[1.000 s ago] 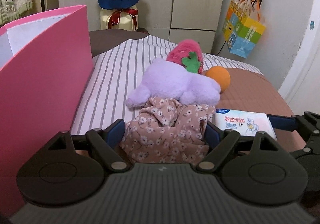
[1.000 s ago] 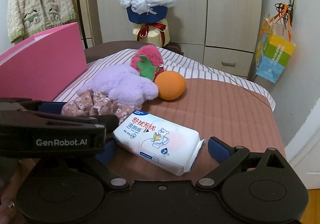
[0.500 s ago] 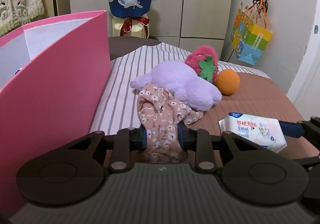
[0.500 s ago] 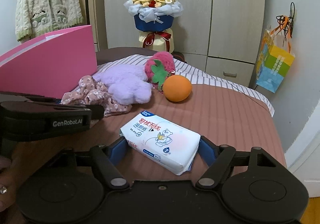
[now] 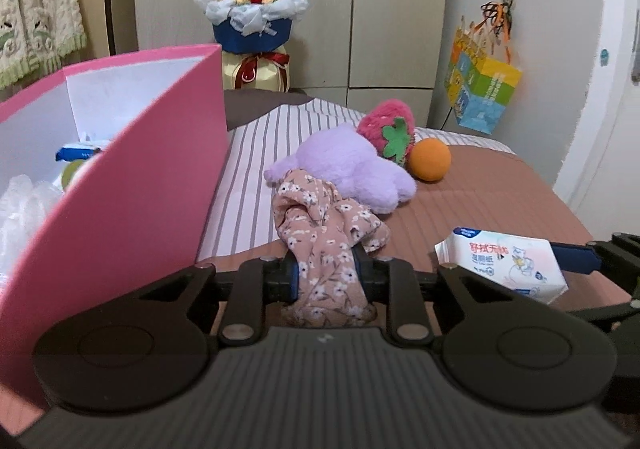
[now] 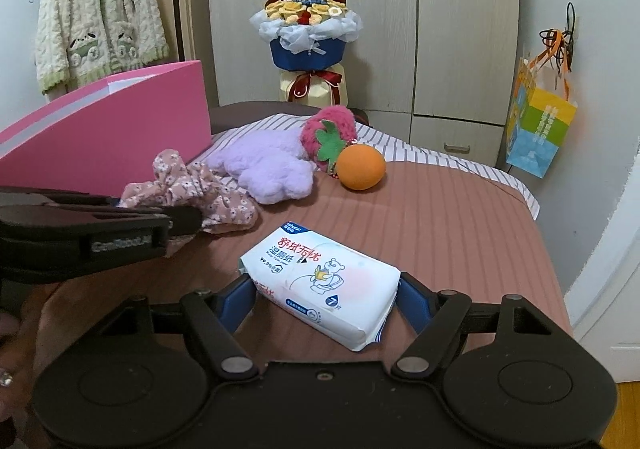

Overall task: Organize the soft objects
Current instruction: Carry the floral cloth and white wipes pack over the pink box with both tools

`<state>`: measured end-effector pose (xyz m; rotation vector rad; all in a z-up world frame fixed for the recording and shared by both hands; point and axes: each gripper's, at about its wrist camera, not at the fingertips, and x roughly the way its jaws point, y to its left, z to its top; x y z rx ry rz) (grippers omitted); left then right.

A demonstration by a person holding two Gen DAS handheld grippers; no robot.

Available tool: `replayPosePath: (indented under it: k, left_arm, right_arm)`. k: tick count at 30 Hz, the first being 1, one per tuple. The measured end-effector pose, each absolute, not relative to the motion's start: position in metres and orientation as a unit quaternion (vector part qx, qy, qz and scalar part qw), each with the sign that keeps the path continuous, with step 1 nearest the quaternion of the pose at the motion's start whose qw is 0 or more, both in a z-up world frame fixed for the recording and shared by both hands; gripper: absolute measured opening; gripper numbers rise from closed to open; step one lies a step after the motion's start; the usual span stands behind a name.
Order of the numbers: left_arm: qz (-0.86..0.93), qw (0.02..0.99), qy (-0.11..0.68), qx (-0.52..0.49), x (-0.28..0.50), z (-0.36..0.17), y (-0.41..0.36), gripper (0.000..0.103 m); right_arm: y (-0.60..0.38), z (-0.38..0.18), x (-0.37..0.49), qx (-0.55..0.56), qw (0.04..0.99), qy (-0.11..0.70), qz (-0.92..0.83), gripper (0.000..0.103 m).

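The left hand-held gripper [image 5: 325, 276] pinches the flowery cloth [image 5: 328, 233] tight, likely to lift it into the pink box [image 5: 132, 185] beside it. The right hand-held gripper [image 6: 326, 295] hugs the wipes pack [image 6: 320, 289] on the bed [image 6: 440, 217], fingers touching both ends, ready to carry.

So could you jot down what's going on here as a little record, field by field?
left tongs: shut on floral cloth, lifting it off the bed
right tongs: fingers touch both ends of the wipes pack
box: pink, open, left of the cloth, some items inside
waiting on the bed: purple plush, strawberry plush, orange ball
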<state>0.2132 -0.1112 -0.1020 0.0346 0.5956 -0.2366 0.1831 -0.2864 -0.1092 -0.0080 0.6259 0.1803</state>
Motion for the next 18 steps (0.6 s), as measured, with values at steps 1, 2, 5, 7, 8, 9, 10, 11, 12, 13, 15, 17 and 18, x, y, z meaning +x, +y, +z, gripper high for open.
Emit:
replayPosePath:
  k: [1, 2, 5, 7, 8, 9, 10, 11, 12, 13, 15, 17, 18]
  left_arm:
    - [-0.12, 0.949, 0.292, 0.018, 0.21, -0.1, -0.11, 0.022]
    - [-0.125, 0.948, 0.291, 0.018, 0.206, -0.098, -0.108, 0.022]
    - [-0.145, 0.948, 0.282, 0.018, 0.192, -0.092, -0.103, 0.022]
    - [-0.156, 0.949, 0.274, 0.018, 0.182, -0.088, -0.1, 0.022]
    - [-0.162, 0.948, 0.273, 0.016, 0.177, -0.087, -0.099, 0.022]
    - [-0.169, 0.947, 0.272, 0.01, 0.173, -0.086, -0.096, 0.022]
    - [-0.175, 0.946, 0.272, 0.006, 0.169, -0.084, -0.094, 0.022]
    - [-0.18, 0.945, 0.272, 0.004, 0.165, -0.083, -0.091, 0.022]
    - [-0.184, 0.944, 0.273, 0.002, 0.161, -0.082, -0.09, 0.022]
    - [-0.189, 0.943, 0.273, 0.002, 0.157, -0.081, -0.088, 0.022]
    - [-0.197, 0.941, 0.275, 0.004, 0.15, -0.079, -0.085, 0.022]
    - [-0.208, 0.938, 0.278, 0.006, 0.143, -0.077, -0.081, 0.022]
    - [-0.213, 0.936, 0.28, 0.006, 0.14, -0.075, -0.078, 0.022]
  right_arm:
    - [-0.287, -0.109, 0.181, -0.002, 0.948, 0.306, 0.089, 0.08]
    - [-0.287, -0.108, 0.179, 0.0, 0.948, 0.304, 0.089, 0.08]
    - [-0.286, -0.109, 0.171, 0.002, 0.949, 0.304, 0.089, 0.08]
    - [-0.285, -0.109, 0.165, 0.0, 0.948, 0.304, 0.088, 0.08]
    - [-0.285, -0.109, 0.162, -0.002, 0.949, 0.304, 0.088, 0.08]
    - [-0.284, -0.109, 0.158, -0.004, 0.949, 0.303, 0.088, 0.08]
    - [-0.283, -0.108, 0.154, -0.008, 0.949, 0.302, 0.088, 0.08]
    - [-0.282, -0.107, 0.151, -0.01, 0.95, 0.3, 0.088, 0.08]
    - [-0.282, -0.106, 0.147, -0.013, 0.95, 0.299, 0.087, 0.08]
    - [-0.282, -0.105, 0.144, -0.016, 0.95, 0.299, 0.087, 0.08]
    - [-0.281, -0.103, 0.136, -0.021, 0.951, 0.297, 0.086, 0.08]
    - [-0.28, -0.1, 0.129, -0.025, 0.95, 0.299, 0.087, 0.08]
    - [-0.28, -0.098, 0.125, -0.026, 0.95, 0.299, 0.088, 0.08]
